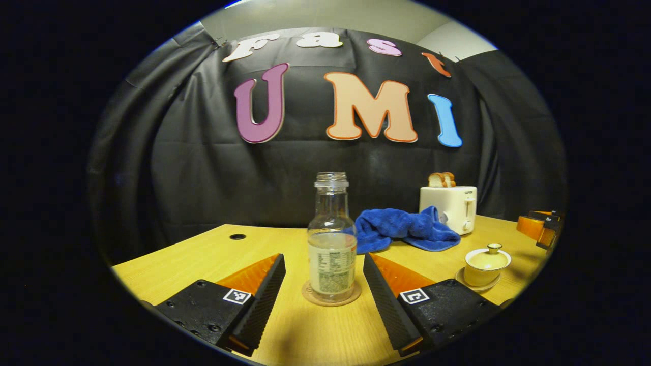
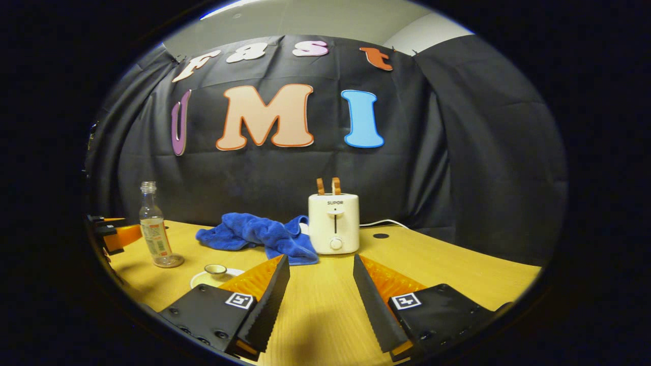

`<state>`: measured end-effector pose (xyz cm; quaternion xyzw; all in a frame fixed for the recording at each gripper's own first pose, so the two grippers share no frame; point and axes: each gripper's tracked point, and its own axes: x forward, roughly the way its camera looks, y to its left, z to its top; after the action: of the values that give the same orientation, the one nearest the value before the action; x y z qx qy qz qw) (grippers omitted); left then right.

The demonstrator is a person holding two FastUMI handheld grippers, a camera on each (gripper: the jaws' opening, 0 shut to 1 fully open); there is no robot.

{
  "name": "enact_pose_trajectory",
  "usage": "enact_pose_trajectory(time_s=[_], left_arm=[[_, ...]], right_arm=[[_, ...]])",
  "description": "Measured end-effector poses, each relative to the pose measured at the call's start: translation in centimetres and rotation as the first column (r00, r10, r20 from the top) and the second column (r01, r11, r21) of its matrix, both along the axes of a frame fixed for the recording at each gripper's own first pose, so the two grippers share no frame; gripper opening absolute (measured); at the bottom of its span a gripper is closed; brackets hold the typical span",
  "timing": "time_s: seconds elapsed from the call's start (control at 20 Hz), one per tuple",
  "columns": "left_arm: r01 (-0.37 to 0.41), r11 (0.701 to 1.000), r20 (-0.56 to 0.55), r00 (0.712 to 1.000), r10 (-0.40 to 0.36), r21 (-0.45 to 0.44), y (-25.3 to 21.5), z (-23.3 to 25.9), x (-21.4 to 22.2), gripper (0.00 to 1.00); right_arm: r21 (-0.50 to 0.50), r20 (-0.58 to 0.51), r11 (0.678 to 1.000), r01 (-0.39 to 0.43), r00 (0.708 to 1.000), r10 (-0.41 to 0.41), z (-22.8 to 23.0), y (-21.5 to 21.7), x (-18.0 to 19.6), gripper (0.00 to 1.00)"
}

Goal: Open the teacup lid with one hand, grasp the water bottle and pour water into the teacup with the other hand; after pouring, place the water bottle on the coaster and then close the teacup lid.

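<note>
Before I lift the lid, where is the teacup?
In the left gripper view the lidded teacup sits on its saucer, right of the water bottle, before the toaster.

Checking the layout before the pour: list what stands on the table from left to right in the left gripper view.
Water bottle on its coaster → blue towel → toaster with bread → lidded teacup on its saucer.

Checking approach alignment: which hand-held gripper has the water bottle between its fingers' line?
The left hand-held gripper: the water bottle stands on its coaster dead ahead. The right hand-held gripper faces the toaster.
</note>
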<state>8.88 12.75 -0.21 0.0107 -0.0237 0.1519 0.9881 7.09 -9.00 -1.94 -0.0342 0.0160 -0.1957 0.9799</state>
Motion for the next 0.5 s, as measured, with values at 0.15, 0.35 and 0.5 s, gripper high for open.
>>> enact_pose_trajectory(time_s=[0.15, 0.35, 0.5], left_arm=[[-0.126, 0.992, 0.001, 0.992, 0.126, -0.004, 1.8, 0.0, -2.4, 0.90], [-0.118, 0.993, 0.007, 0.993, 0.118, 0.000, 0.8, 0.0, -3.6, 0.92], [-0.132, 0.991, 0.007, 0.991, 0.132, 0.000, 1.0, -0.1, -4.5, 0.92]], right_arm=[[-0.006, 0.008, 0.998, 0.070, 0.998, -0.070, 0.3, -1.3, -0.9, 0.79], [-0.009, 0.010, 0.996, 0.092, 0.996, -0.092, 0.4, -1.6, -1.7, 0.82], [-0.014, 0.016, 0.990, 0.144, 0.990, -0.143, 0.5, -2.3, -2.9, 0.79]])
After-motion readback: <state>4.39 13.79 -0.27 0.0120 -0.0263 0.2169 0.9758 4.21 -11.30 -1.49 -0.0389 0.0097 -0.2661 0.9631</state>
